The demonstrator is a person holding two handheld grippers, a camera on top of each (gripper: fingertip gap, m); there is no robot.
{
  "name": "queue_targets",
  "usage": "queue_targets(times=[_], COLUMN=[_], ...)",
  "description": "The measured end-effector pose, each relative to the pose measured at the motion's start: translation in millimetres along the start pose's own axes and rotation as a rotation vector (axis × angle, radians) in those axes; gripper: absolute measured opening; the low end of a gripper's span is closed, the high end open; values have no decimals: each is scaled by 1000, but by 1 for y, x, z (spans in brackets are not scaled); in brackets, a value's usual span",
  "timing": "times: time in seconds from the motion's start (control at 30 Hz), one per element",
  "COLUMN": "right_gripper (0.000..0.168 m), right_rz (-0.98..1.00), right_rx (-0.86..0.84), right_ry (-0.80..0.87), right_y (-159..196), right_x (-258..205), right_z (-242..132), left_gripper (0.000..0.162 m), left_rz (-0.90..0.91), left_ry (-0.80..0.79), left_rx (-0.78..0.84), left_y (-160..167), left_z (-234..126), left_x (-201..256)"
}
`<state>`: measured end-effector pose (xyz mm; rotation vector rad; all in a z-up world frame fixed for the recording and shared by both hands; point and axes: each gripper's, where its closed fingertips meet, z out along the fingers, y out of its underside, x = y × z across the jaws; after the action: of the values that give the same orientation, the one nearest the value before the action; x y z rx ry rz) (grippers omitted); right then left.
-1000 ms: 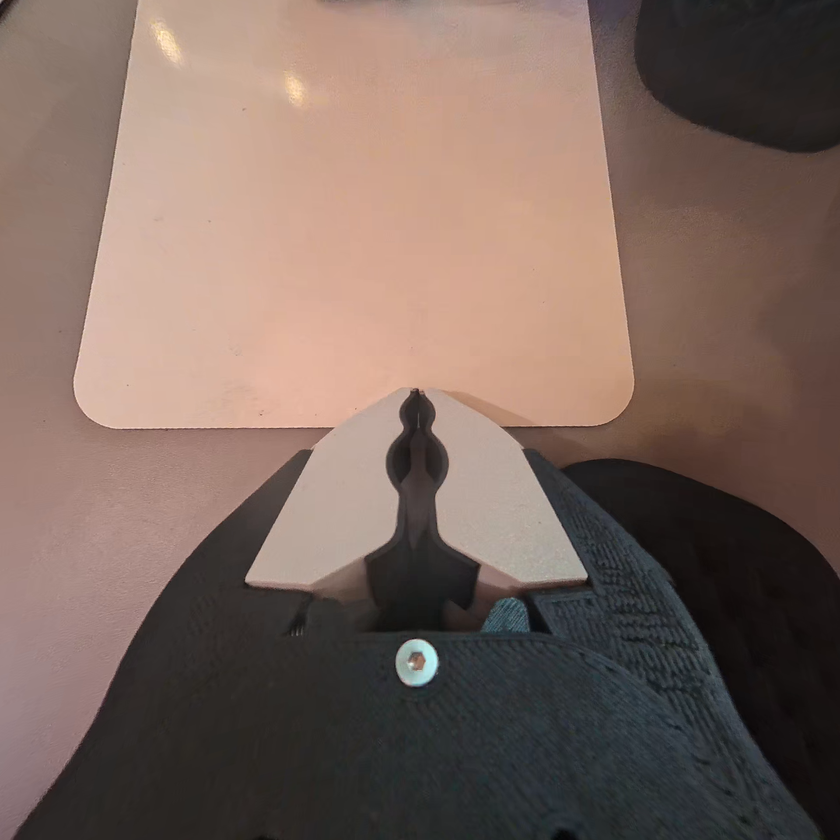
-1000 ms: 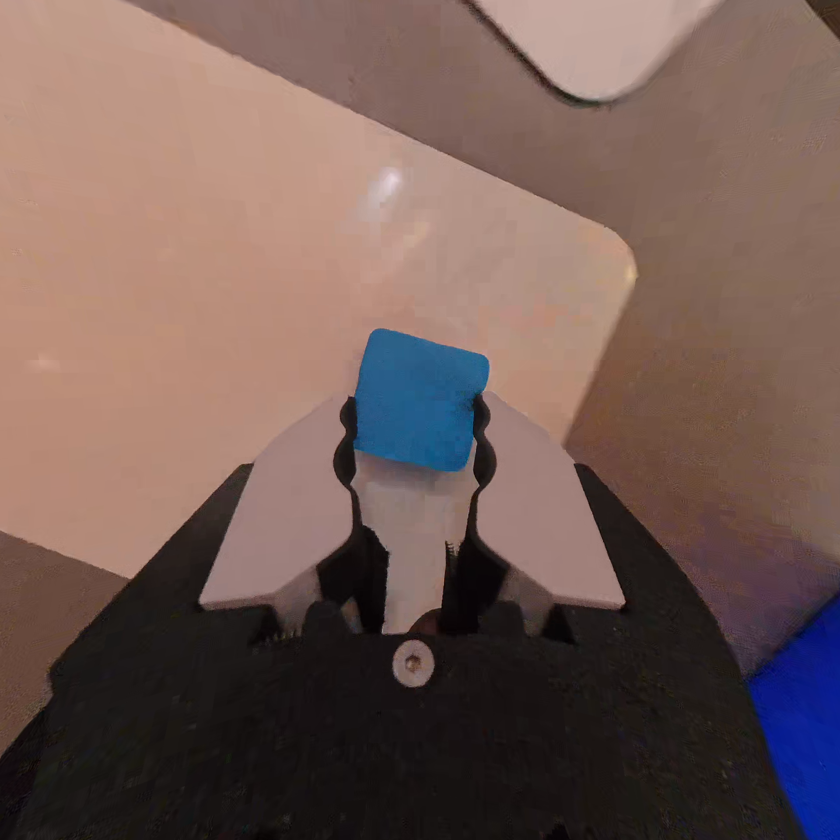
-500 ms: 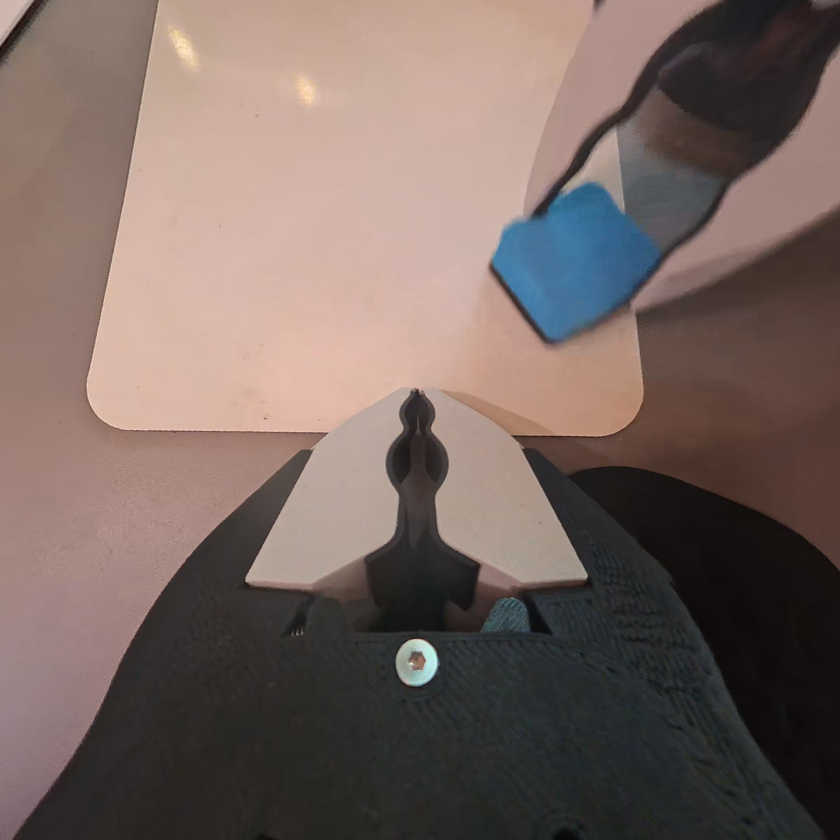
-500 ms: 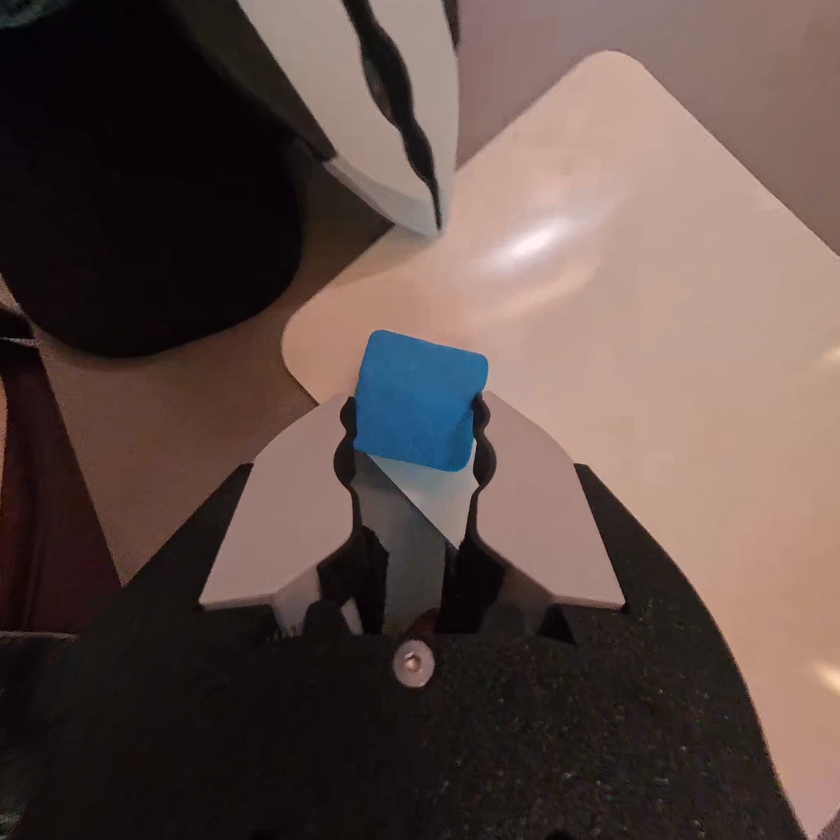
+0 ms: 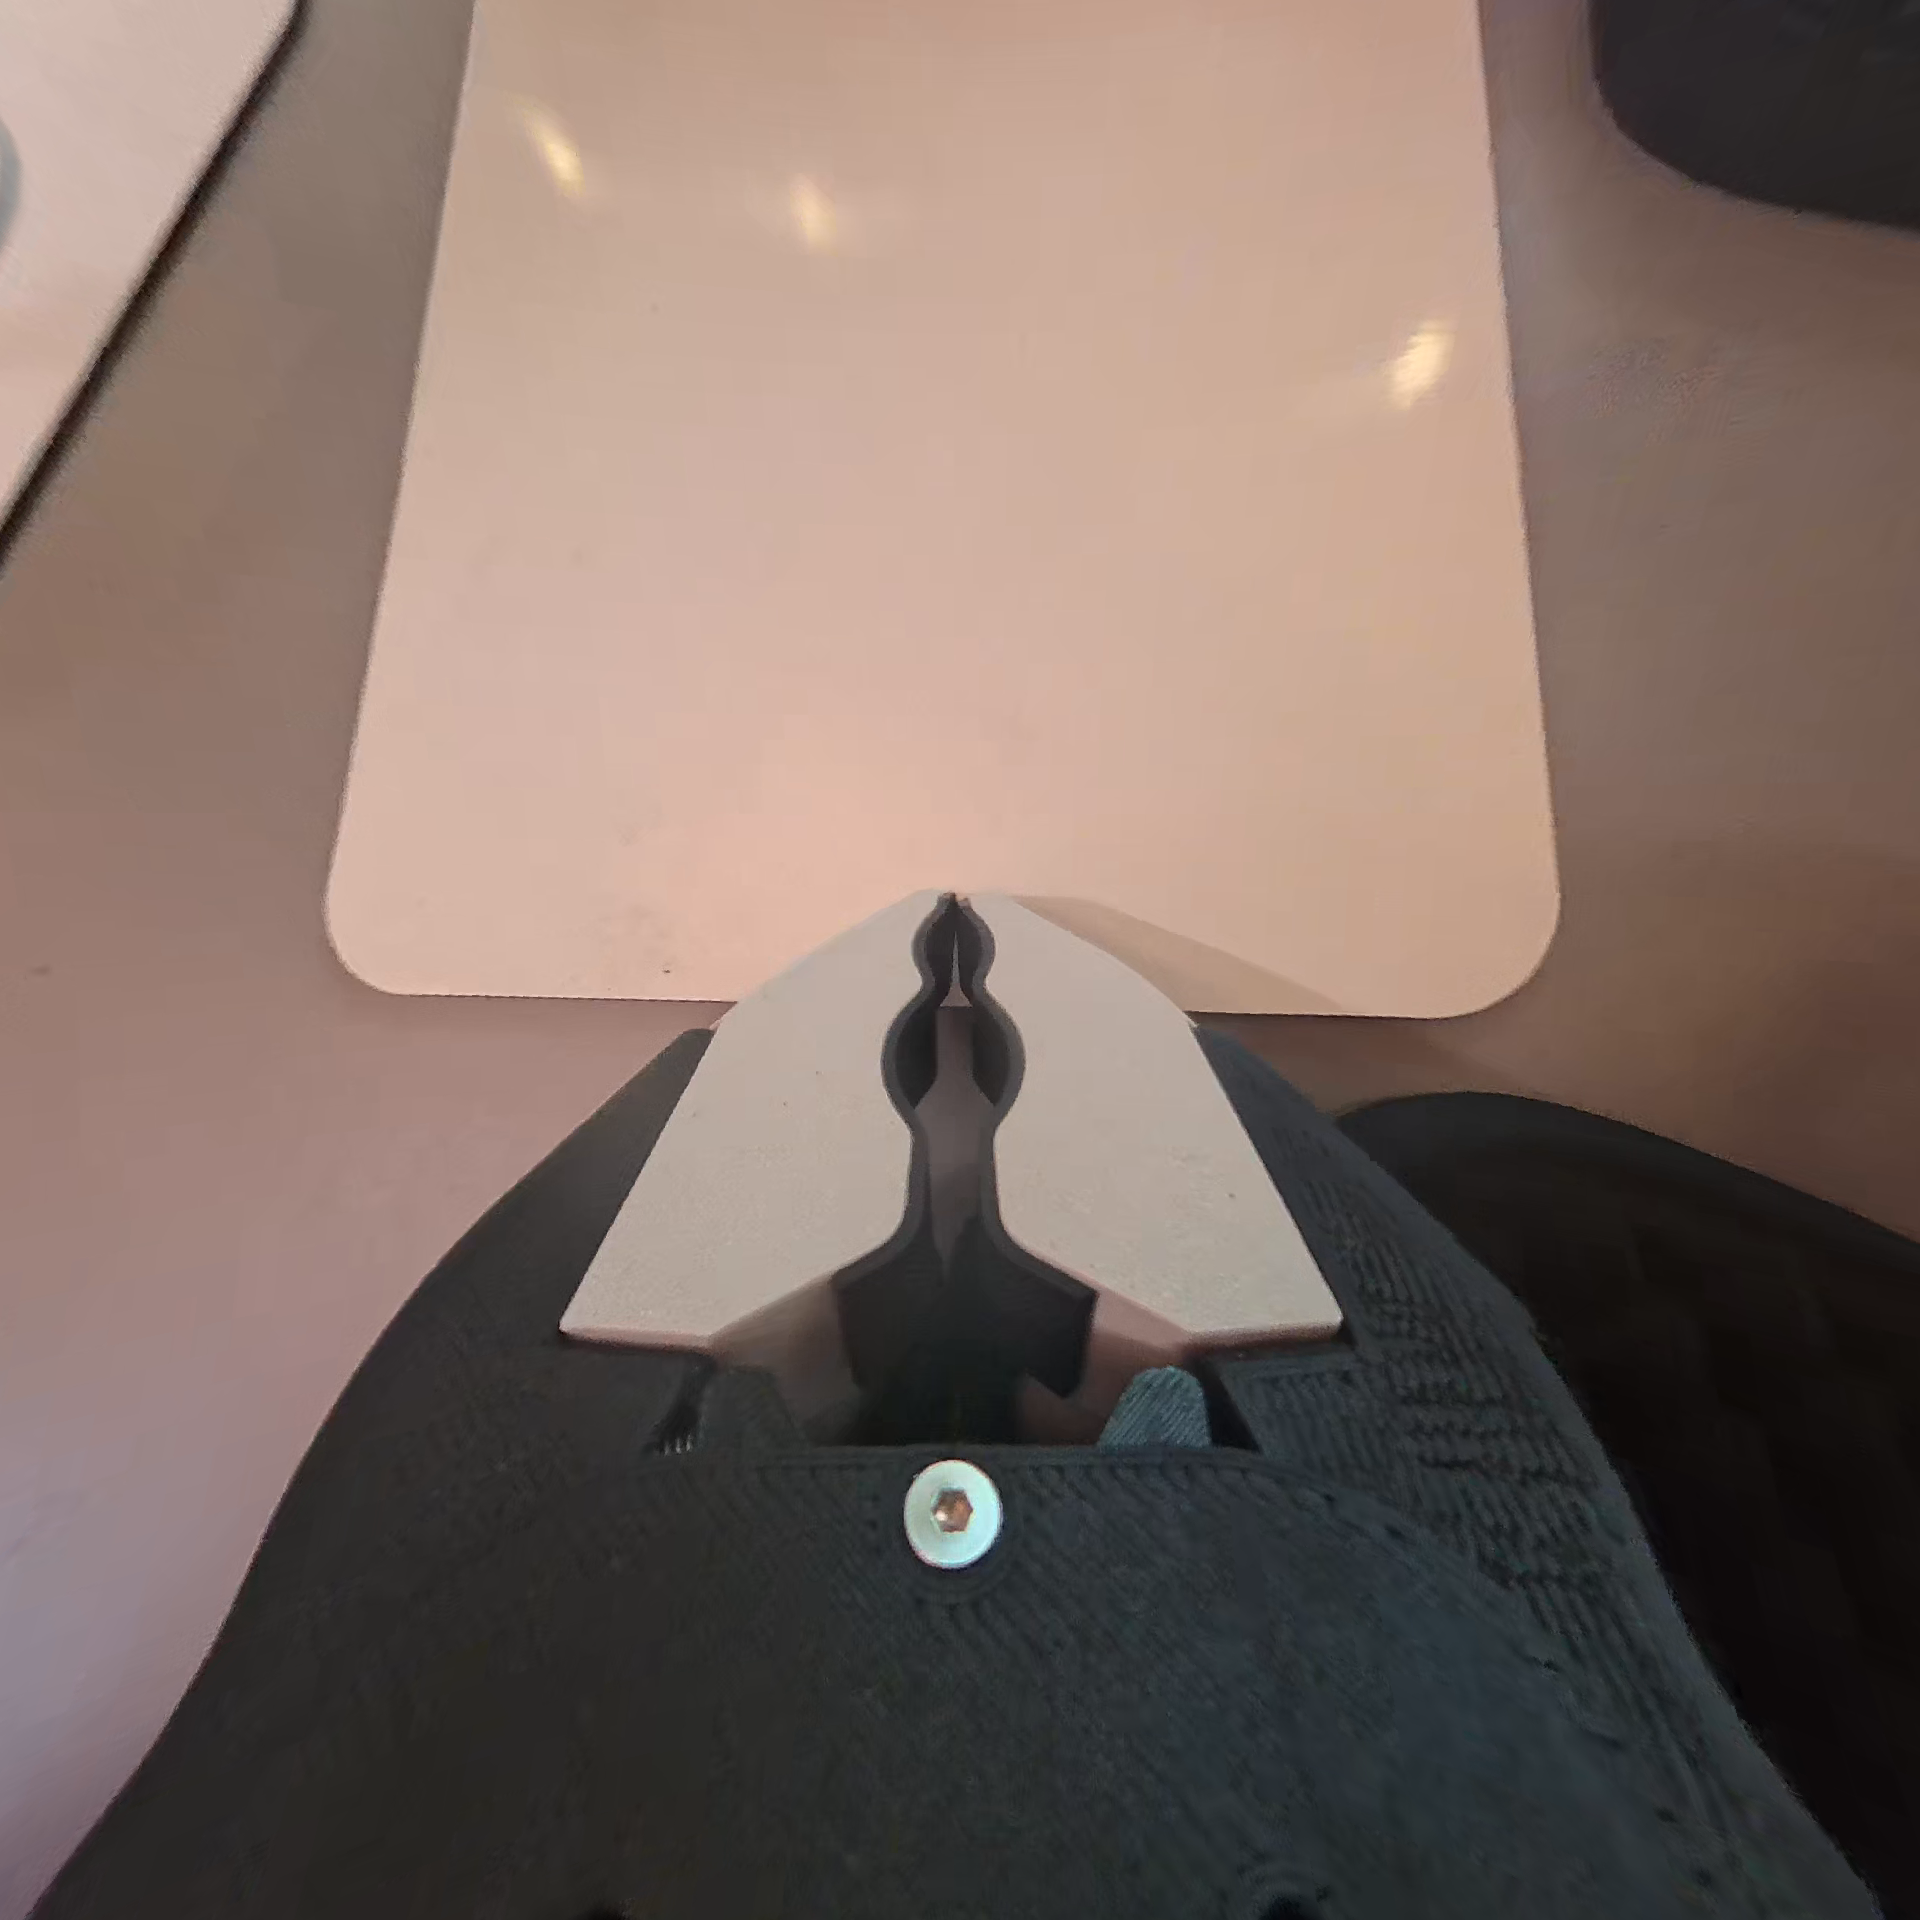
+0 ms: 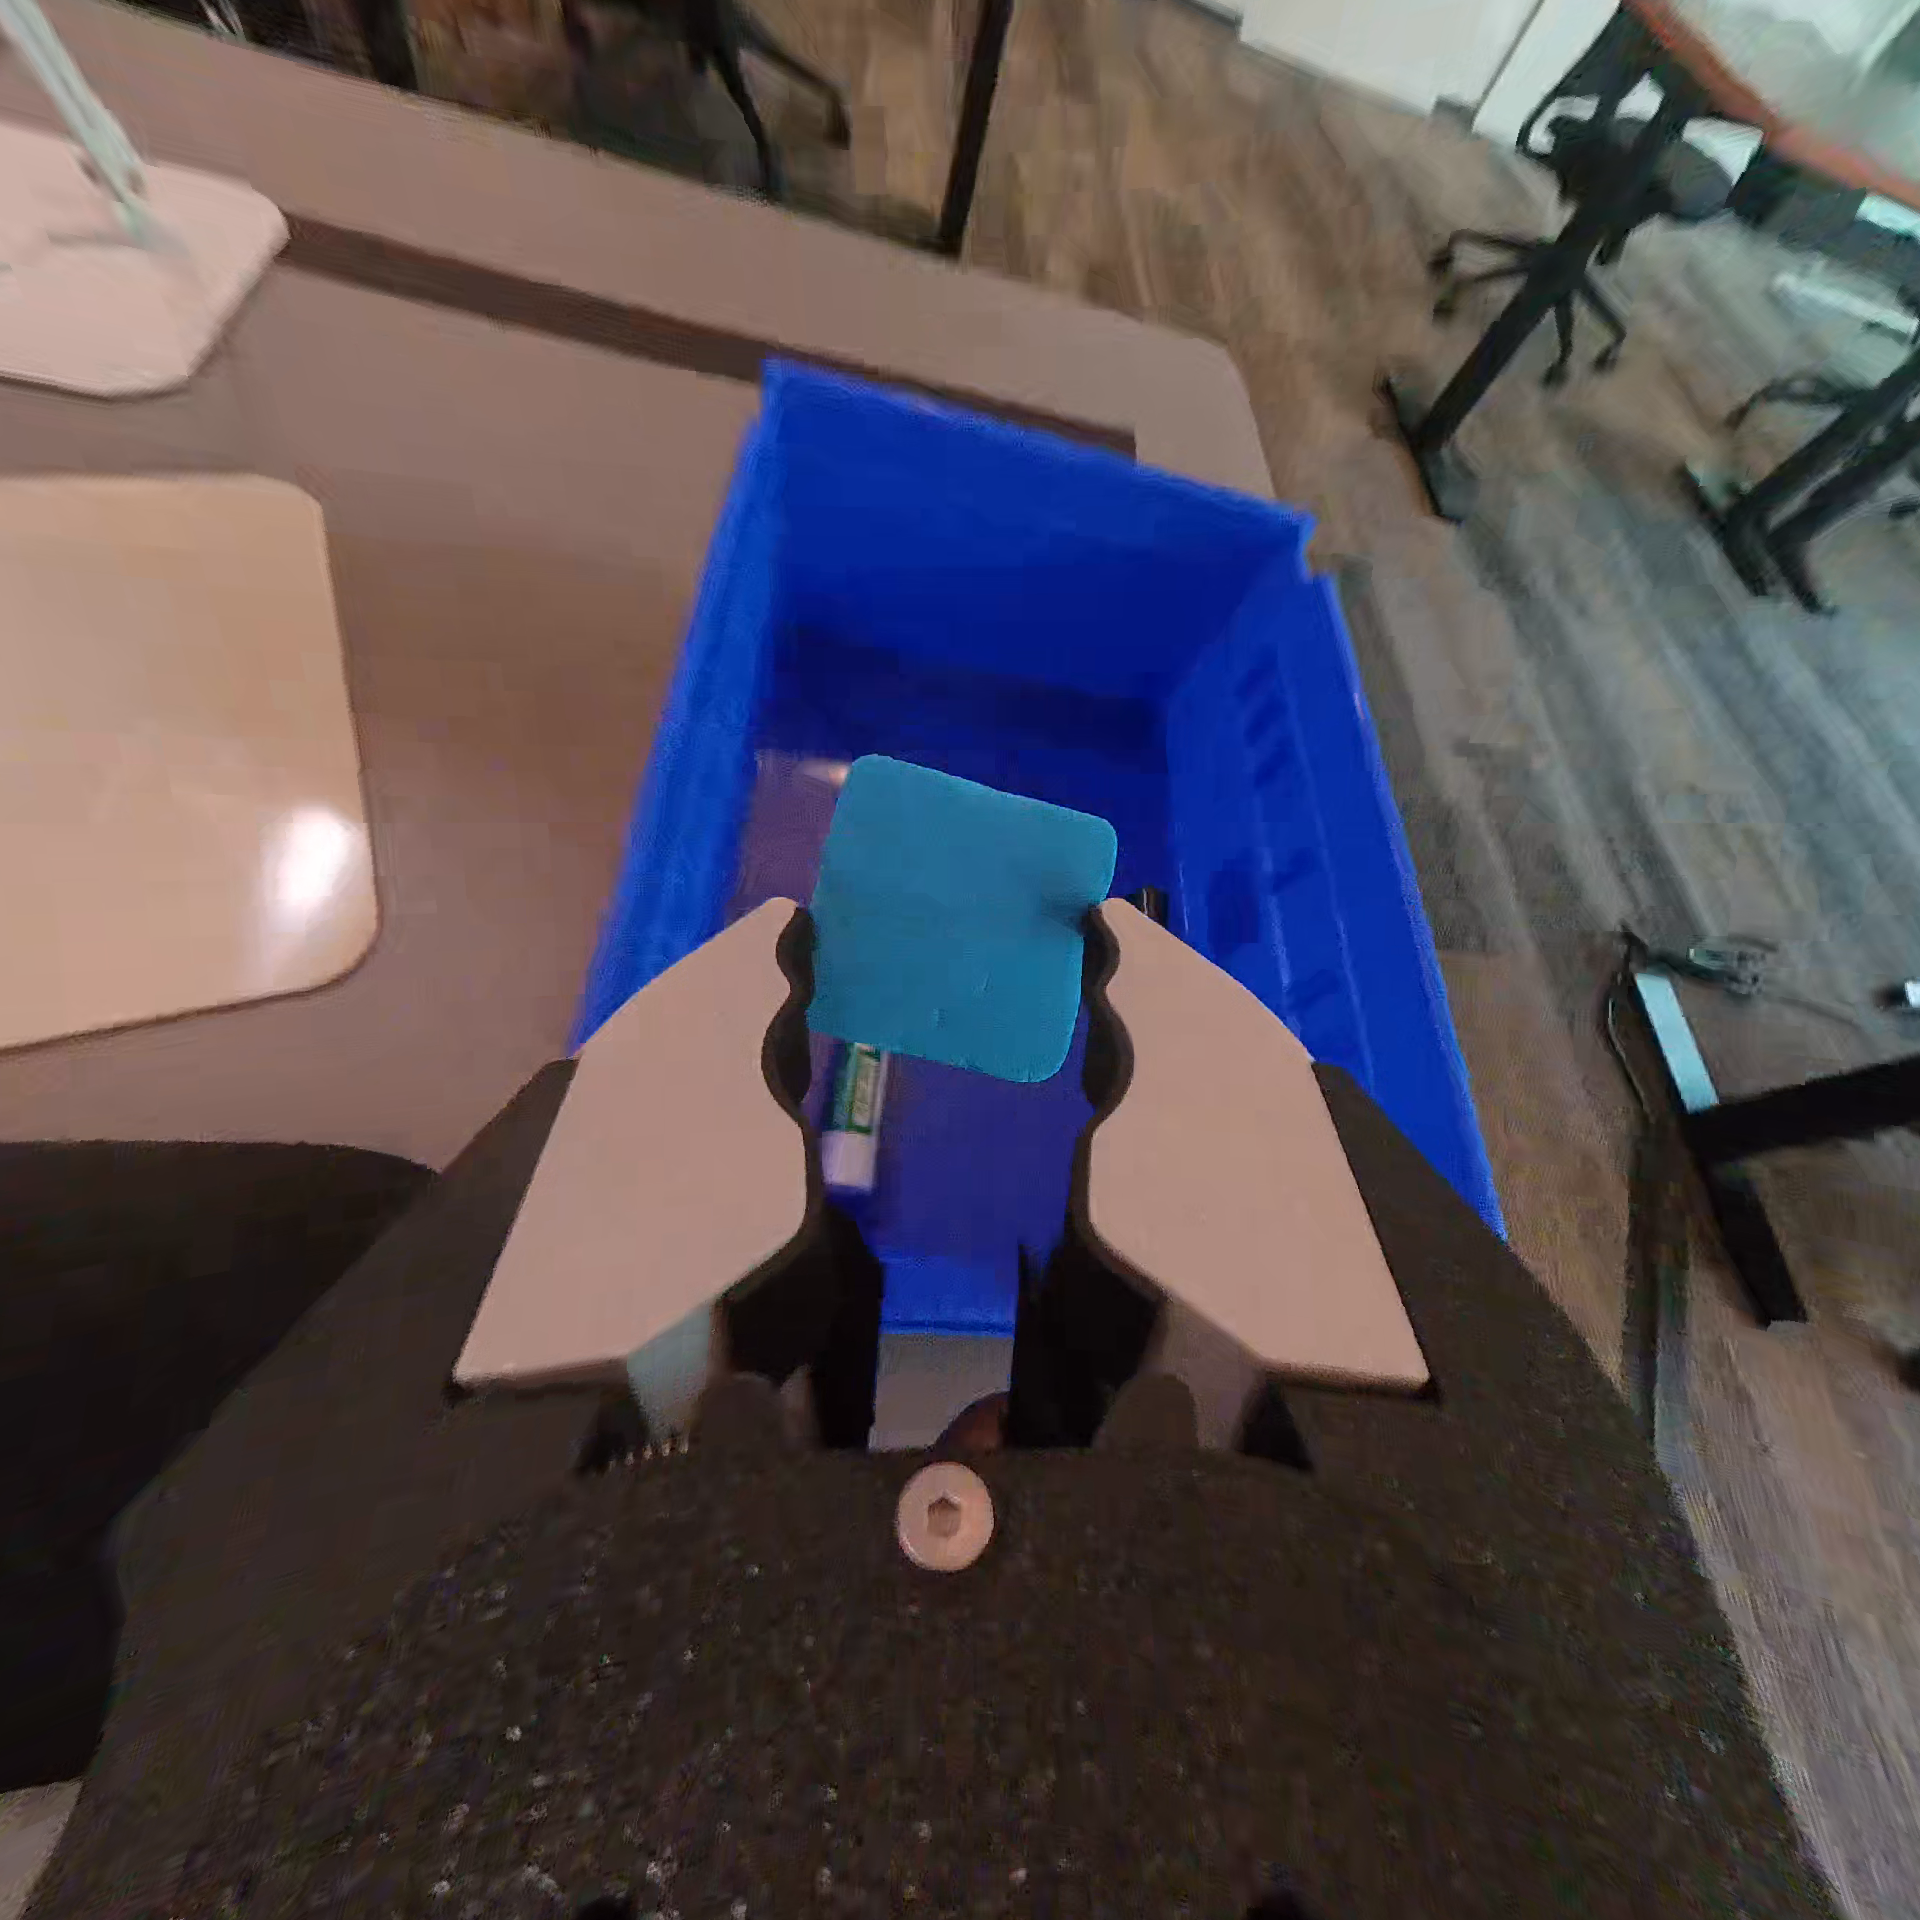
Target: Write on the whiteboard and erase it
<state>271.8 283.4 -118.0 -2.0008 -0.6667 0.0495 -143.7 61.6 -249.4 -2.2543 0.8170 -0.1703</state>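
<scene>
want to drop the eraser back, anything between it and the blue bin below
Nothing visible does. The right gripper holds the blue eraser over the open blue bin; only a marker lies on the bin floor beneath.

Warm, dim indoor light tints both views pinkish. Ahead of the left gripper (image 5: 951, 902), the whiteboard (image 5: 935, 540) carries three small glare spots from lamps overhead, and a soft shadow falls on it just beyond the fingertips. In the right wrist view another bright glint sits on the whiteboard to the gripper's left. The floor (image 6: 1558, 727) and desk legs to the right are smeared by motion blur, and straight edges bow near the frame borders.
</scene>
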Motion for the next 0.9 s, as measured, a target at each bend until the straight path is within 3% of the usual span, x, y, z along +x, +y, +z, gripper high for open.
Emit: queue_targets(times=[0.1,0.23,0.33,0.4,0.47,0.53,0.63,0.77,0.9], right_gripper=[51,53,81,92,95,86,78,91,80], right_rz=[5,30,115,205,317,449,467,212,36], right_rx=[-176,-329,-191,-41,157,383,516,270,126], right_ry=[-40,-125,-97,-76,-38,-73,-241,-292,-162], right_y=[49,83,64,45,26,9,3,38,60], right_x=[15,17,29,37,46,40,-7,-71,-79], right_z=[34,59,56,42,20,-9,-36,-20,2], left_gripper=[14,45,58,69,81,87,89,89,78], left_rz=[-10,-84,-138,-226,-309,-327,-384,-396,-376], left_ry=[-108,-242,-457,-651,-835,-944,-1000,-761,-696], left_rx=[66,262,353,389,388,295,104,-118,-228], left_y=[-14,-54,-65,-53,-30,-6,40,82,110], left_z=[-13,-68,-133,-178,-217,-238,-243,-203,-179], left_x=[-9,-7,-18,-33,-48,-58,-65,-40,-30])
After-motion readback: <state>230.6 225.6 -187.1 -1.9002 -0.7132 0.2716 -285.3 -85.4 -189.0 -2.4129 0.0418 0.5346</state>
